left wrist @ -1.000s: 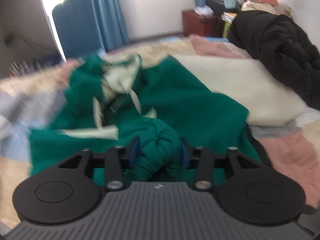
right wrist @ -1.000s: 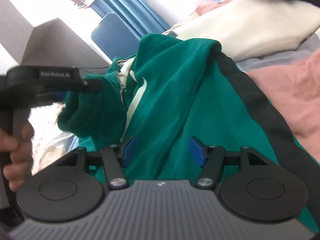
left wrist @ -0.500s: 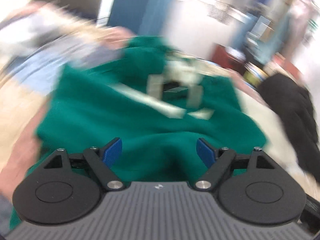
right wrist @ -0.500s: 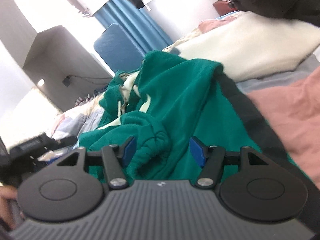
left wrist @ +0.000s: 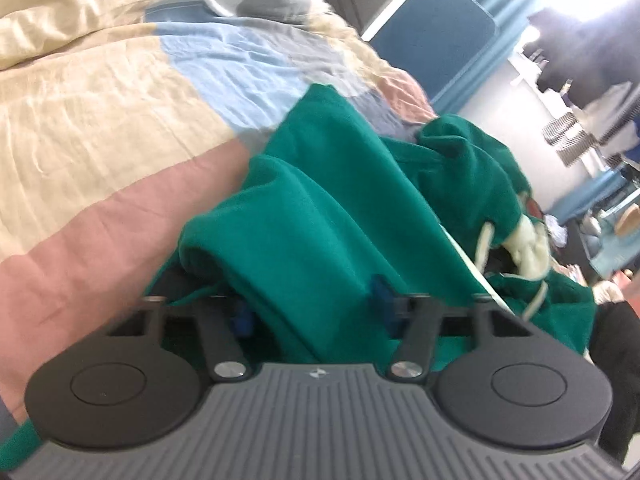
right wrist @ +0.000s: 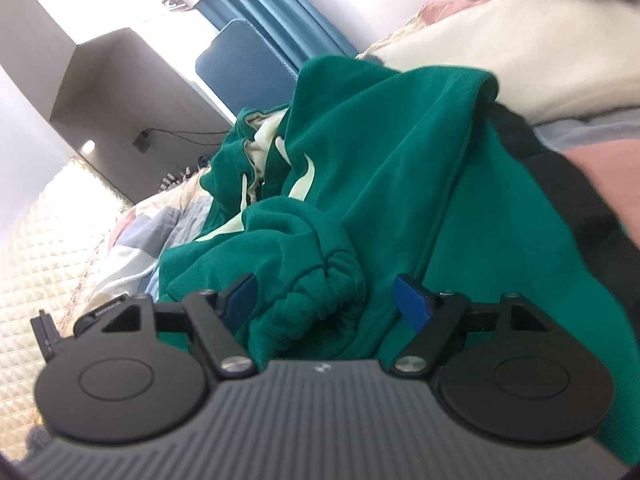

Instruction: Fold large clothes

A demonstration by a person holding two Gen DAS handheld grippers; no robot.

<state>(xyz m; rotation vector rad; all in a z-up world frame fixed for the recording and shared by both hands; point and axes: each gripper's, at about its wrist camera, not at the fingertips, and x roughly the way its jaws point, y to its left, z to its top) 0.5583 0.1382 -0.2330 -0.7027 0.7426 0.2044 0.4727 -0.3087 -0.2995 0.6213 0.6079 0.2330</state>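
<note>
On my left wrist view, the left gripper (left wrist: 314, 308) sits low over a thick fold of the green hoodie (left wrist: 320, 220), soft fleece heaped on the patchwork quilt (left wrist: 100, 128) of cream, pale blue and dusty pink panels. Its jaws have just been closing with that fold between the blue pads (left wrist: 382, 300); I can't tell whether they press the cloth yet. Cream lining and a drawstring show at the hood (left wrist: 524, 240).

On my right wrist view, the right gripper (right wrist: 326, 302) stands released, jaws having just opened wider, the hoodie's gathered, ribbed cuff (right wrist: 324, 284) bunched between the pads without being pinched. The hoodie spreads beyond, beside a fluffy white blanket (right wrist: 520, 56) and a diamond-quilted cream cover (right wrist: 44, 248).
</note>
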